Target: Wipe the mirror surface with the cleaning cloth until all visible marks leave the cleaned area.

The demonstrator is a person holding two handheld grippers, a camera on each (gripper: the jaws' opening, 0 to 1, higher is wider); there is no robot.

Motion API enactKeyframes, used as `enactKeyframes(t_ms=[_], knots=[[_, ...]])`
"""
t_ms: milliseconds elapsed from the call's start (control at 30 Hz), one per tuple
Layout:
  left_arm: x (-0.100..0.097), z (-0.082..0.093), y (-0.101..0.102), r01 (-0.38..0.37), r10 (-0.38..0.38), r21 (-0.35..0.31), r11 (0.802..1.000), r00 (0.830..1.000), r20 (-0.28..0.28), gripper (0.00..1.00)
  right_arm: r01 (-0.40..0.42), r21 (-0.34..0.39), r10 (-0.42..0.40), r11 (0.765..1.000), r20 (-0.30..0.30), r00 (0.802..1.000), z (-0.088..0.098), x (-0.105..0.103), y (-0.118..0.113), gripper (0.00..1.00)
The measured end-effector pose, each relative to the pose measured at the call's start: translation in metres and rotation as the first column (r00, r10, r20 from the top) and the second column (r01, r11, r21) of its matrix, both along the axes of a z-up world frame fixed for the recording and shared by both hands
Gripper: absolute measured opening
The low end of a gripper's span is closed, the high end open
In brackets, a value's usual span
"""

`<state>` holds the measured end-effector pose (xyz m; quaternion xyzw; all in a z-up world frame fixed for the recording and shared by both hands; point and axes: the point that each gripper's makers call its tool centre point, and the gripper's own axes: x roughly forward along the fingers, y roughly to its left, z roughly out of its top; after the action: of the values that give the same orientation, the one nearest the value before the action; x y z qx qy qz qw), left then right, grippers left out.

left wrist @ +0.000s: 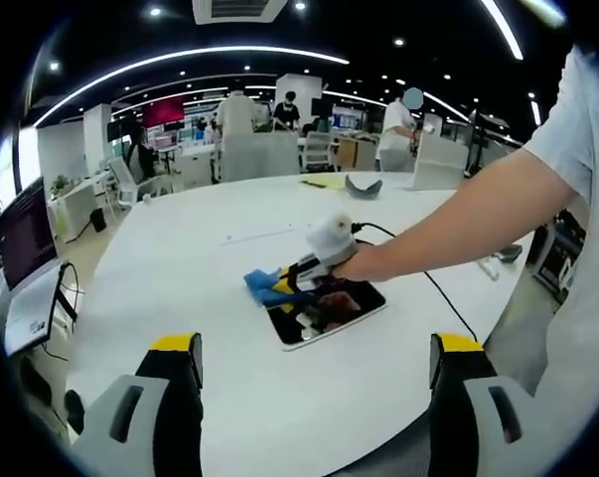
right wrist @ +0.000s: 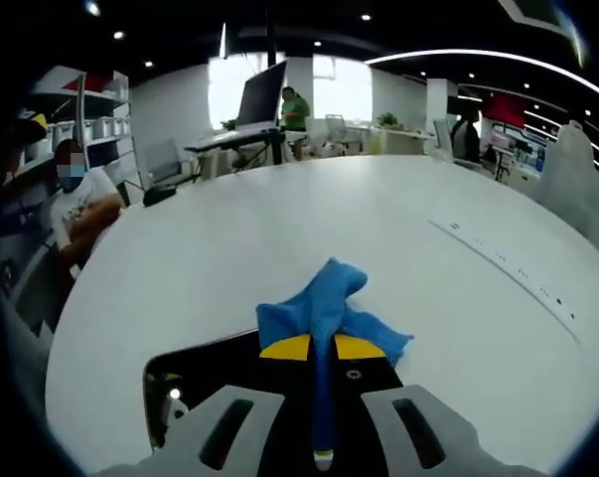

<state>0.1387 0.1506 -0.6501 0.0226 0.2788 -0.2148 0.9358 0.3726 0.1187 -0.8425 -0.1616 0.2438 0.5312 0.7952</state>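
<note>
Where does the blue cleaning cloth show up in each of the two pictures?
Left gripper view: the blue cleaning cloth lies just left of centre, pinched in the right gripper at the left end of the dark rectangular mirror.
Right gripper view: the cloth sits low in the middle, clamped between the yellow-tipped jaws, over the mirror.
Shared landmark: the round white table under both.

In the right gripper view, our right gripper [right wrist: 323, 376] sits on top of the mirror [right wrist: 185, 383], so we only see its dark left part, and the bottom edge cuts it off. The cleaning cloth [right wrist: 324, 303] runs down between the closed jaws, its pinched part hidden. In the left gripper view a person's hand [left wrist: 364, 263] covers the mirror's upper right, and any marks are too small to make out.
</note>
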Motion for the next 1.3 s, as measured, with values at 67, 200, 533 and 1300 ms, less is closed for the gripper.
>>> enactKeyframes(t_ms=[67,200,533,1300], knots=[[0.0,0.001,-0.002,0.008,-0.008,-0.008,1.0,1.0,0.004,0.97,0.0,-0.002,0.0,1.0,-0.001,1.0,0.0,0.0,-0.001,0.02],[-0.002,0.002,-0.006,0.02,-0.02,-0.007,1.0,1.0,0.0,0.98,-0.005,-0.009,0.005,1.0,0.0,1.0,0.0,-0.001,-0.005,0.02],[-0.003,-0.001,-0.01,0.033,-0.033,-0.005,0.999,0.999,-0.012,0.99,0.021,0.0,-0.021,1.0,-0.004,1.0,0.001,-0.001,-0.023,0.02],[-0.007,0.007,-0.023,0.061,-0.061,0.017,0.998,0.998,-0.001,0.99,0.061,-0.017,-0.062,0.998,-0.007,0.998,-0.004,0.003,-0.057,0.02]])
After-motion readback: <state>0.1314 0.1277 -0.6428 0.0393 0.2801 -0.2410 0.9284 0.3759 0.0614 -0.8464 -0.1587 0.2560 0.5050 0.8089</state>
